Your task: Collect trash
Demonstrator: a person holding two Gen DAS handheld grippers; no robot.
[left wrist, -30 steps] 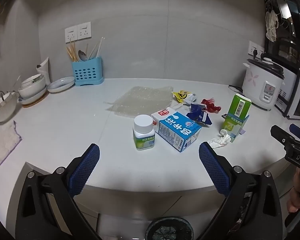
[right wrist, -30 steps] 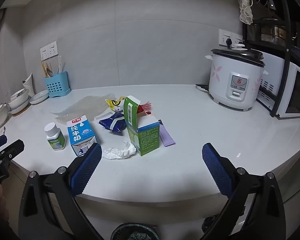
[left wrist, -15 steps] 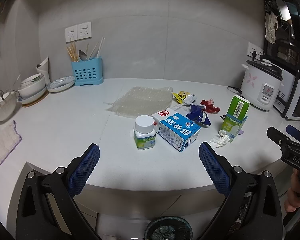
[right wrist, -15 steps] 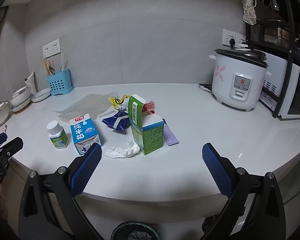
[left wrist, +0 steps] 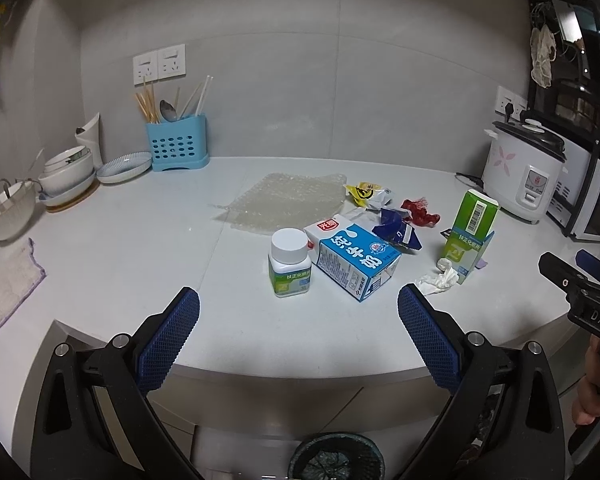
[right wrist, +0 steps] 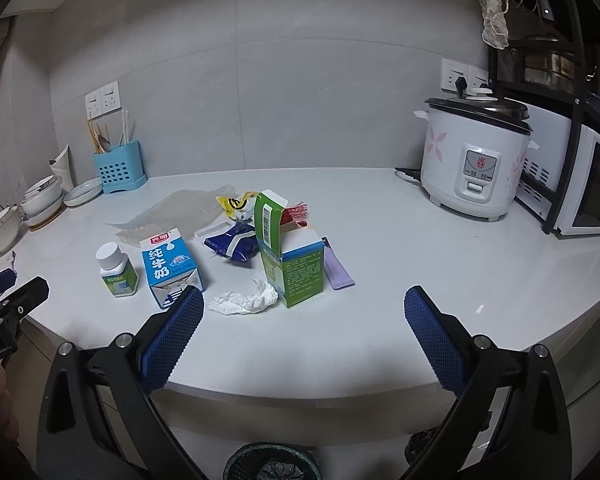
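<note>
Trash lies on the white counter (left wrist: 120, 248): a pill bottle (left wrist: 290, 262), a blue milk carton (left wrist: 354, 258), a crumpled tissue (left wrist: 438, 280), an open green box (left wrist: 470, 236), a blue wrapper (left wrist: 396, 228), a red scrap (left wrist: 420, 212), a yellow wrapper (left wrist: 366, 192) and bubble wrap (left wrist: 288, 202). The same items show in the right wrist view: bottle (right wrist: 116, 270), carton (right wrist: 170, 266), tissue (right wrist: 246, 300), green box (right wrist: 292, 254). My left gripper (left wrist: 298, 340) is open and empty before the counter edge. My right gripper (right wrist: 304, 338) is open and empty too. A dark bin (left wrist: 336, 458) stands on the floor below.
A rice cooker (right wrist: 476, 162) and a microwave (right wrist: 592, 192) stand at the right. A blue utensil holder (left wrist: 178, 142), stacked bowls (left wrist: 66, 174) and a cloth (left wrist: 4, 280) are at the left. A purple sachet (right wrist: 338, 268) lies beside the green box.
Both grippers have drifted slightly closer to the counter and a little right. Nothing on the counter has moved. Both grippers stay open.
</note>
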